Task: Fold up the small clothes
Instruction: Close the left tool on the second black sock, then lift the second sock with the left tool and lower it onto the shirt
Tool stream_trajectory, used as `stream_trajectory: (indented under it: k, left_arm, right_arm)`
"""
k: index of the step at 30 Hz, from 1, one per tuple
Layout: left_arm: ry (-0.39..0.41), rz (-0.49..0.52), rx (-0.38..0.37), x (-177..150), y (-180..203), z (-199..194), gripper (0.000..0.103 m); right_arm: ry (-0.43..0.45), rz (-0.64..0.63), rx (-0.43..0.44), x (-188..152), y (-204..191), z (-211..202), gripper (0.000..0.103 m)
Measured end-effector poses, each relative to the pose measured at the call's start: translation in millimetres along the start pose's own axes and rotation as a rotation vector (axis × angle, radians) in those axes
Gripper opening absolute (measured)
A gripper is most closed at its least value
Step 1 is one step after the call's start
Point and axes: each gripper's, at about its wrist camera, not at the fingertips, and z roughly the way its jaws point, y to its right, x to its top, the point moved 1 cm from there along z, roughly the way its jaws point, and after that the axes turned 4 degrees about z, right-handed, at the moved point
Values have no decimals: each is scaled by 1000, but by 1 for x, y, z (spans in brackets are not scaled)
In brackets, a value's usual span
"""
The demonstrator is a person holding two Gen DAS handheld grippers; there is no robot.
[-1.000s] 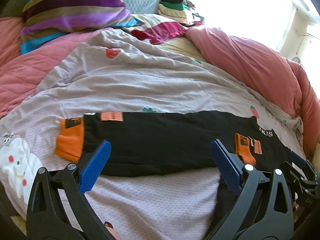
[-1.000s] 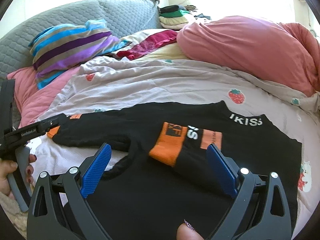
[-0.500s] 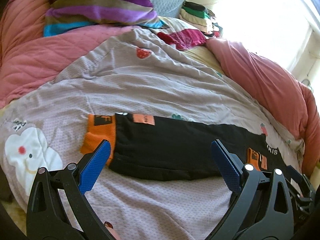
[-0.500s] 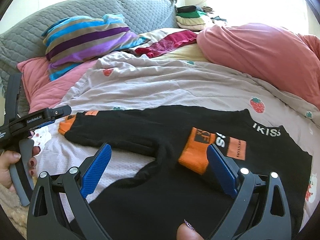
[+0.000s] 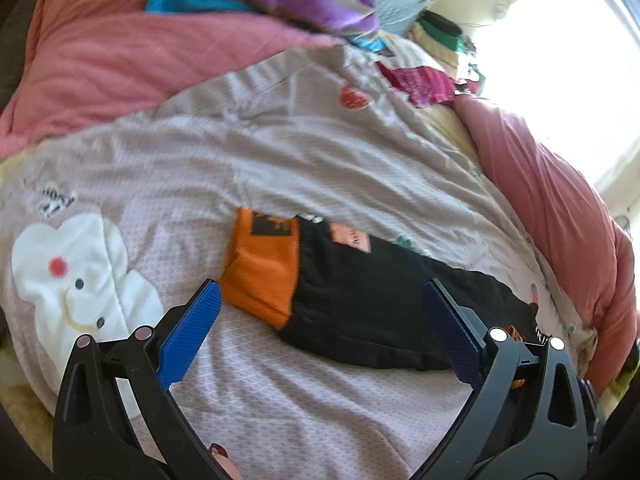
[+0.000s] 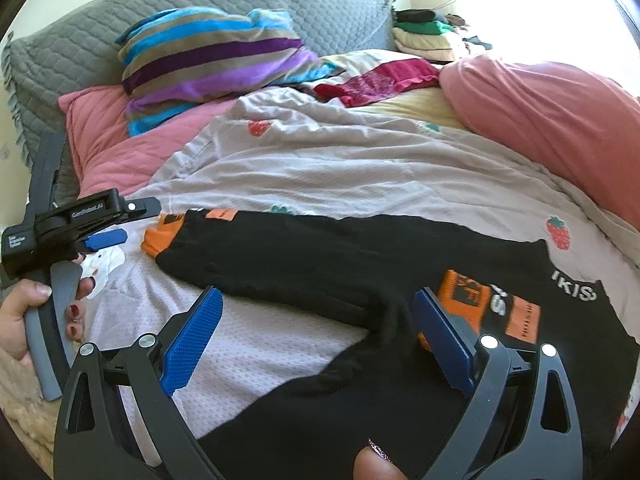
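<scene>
A black sweatshirt [image 6: 360,264] with orange cuffs lies flat on the bed. Its left sleeve [image 5: 360,300] stretches out sideways and ends in an orange cuff [image 5: 262,268]. The other sleeve is folded across the chest, its orange cuff [image 6: 464,300] lying on the body. My left gripper [image 5: 320,332] is open and empty, hovering just in front of the outstretched sleeve near its cuff. It also shows in the right wrist view [image 6: 104,238]. My right gripper [image 6: 316,336] is open and empty above the armpit area of the shirt.
The bed has a pale quilt [image 6: 320,168] with strawberry prints and a white cloud patch [image 5: 72,268]. A striped pillow [image 6: 208,60], a grey cushion [image 6: 80,56], a pink duvet [image 6: 552,120], a magenta garment [image 6: 380,80] and stacked clothes [image 6: 424,36] lie behind.
My left gripper has swung left along the outstretched sleeve toward its orange cuff. My right gripper has drifted left too. Both stay open.
</scene>
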Motion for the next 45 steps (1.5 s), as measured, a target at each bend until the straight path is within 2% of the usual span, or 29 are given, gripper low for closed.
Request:
stream_trajectory:
  k: [4, 7, 9, 10, 11, 14, 18, 24, 27, 29, 32, 39, 45]
  left_arm:
    - [-65, -91, -24, -3, -18, 15, 93]
    - [-74, -124, -54, -6, -23, 19, 93]
    - [-70, -112, -42, -7, -21, 21, 81]
    - [-76, -98, -29, -7, -18, 24, 70]
    - [-82, -93, -31, -7, -17, 27, 63]
    - [-111, -107, -33, -7, -16, 38, 57]
    - [-101, -148, -24, -1, -19, 47, 55]
    - [-89, -115, 45, 6, -9, 64, 52]
    - [-79, -99, 52, 9, -8, 66, 40]
    - [-64, -101, 32, 10, -8, 63, 28]
    - [-19, -95, -29, 12, -4, 52, 20]
    - [83, -3, -150, 7, 22, 19, 18]
    - [145, 84, -202, 3, 50, 1, 18]
  right_arm:
    - [-14, 2, 25, 0, -7, 8, 95]
    - [-16, 11, 37, 0, -9, 10, 95]
    - [-19, 17, 39, -1, -8, 12, 95]
    - [-20, 21, 40, -2, -8, 14, 95]
    - [-22, 29, 40, -3, -7, 15, 95]
    - [-32, 50, 44, -7, -5, 21, 95]
    - [-43, 70, 42, -11, -1, 26, 95]
    - [-42, 110, 39, -15, 5, 29, 95]
    - [-40, 129, 30, -17, 9, 28, 95]
    - [-40, 141, 27, -19, 13, 27, 95]
    - [-34, 160, 21, -21, 19, 23, 95]
    - [-1, 226, -2, -28, 41, 4, 95]
    - [32, 294, -41, -36, 65, -16, 95]
